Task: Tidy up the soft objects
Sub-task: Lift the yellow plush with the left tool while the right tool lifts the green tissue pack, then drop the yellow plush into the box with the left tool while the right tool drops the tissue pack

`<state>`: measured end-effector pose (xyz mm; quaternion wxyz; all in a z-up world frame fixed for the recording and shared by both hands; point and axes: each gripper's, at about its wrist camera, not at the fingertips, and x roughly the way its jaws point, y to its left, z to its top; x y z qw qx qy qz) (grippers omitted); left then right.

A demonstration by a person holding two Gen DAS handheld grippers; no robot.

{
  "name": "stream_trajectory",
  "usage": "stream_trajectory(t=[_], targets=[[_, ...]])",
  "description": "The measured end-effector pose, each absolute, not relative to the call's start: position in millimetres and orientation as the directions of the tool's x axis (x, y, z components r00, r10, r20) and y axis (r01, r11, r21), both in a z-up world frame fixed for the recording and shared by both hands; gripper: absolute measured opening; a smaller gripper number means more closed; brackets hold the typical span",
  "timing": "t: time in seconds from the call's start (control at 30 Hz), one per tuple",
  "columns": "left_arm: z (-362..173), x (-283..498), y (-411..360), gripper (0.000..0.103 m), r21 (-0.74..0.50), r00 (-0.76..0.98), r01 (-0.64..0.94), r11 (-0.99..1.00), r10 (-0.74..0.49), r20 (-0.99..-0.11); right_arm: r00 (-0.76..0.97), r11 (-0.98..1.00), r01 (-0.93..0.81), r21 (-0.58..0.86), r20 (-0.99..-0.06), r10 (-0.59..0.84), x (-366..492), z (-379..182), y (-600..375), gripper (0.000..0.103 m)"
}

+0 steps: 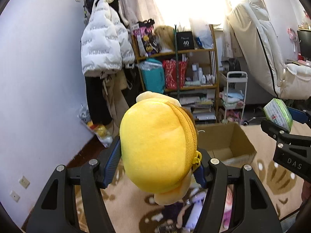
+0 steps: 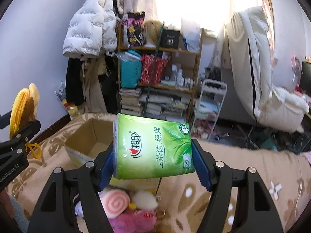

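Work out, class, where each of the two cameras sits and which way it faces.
Left wrist: on the left gripper, facing shelves and cardboard box past its clamped yellow plush pouch; right gripper at right edge.
Right wrist: on the right gripper, facing the same shelves past its clamped green tissue pack; left gripper at left edge.
Shared: box, shelves, white jacket, both held things.

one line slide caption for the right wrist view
Right gripper lifts a green tissue pack above the patterned blanket, with an open cardboard box ahead.
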<state>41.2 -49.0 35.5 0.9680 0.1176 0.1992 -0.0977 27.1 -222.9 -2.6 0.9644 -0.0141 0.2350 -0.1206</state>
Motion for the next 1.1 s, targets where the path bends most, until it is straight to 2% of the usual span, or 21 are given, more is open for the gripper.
stream_trajectory(t=[0.33,0.67,0.93,1.1], targets=[[46,80,-74,0.064,0.225,0.916,0.255,0.940,-0.160,-0.367,0.896,0.980,0.189,-0.062,-0.398,-0.198,63,-1,-225,0.075],[16,115,-80,0.065,0.156,0.860,0.308,0.939,-0.205,-0.467,0.878,0.984,0.175,-0.025,-0.448,-0.167,82,-28,-238,0.075],[-13,134,-87,0.066,0.140,0.819,0.339,0.930,-0.218,-0.531,0.844,0.986,0.164,0.026,-0.521,-0.127,98,-54,-246,0.076],[-30,142,-92,0.067,0.153,0.796,0.354,0.923,-0.211,-0.567,0.824,0.988,0.157,0.011,-0.553,-0.125,106,-71,-249,0.076]])
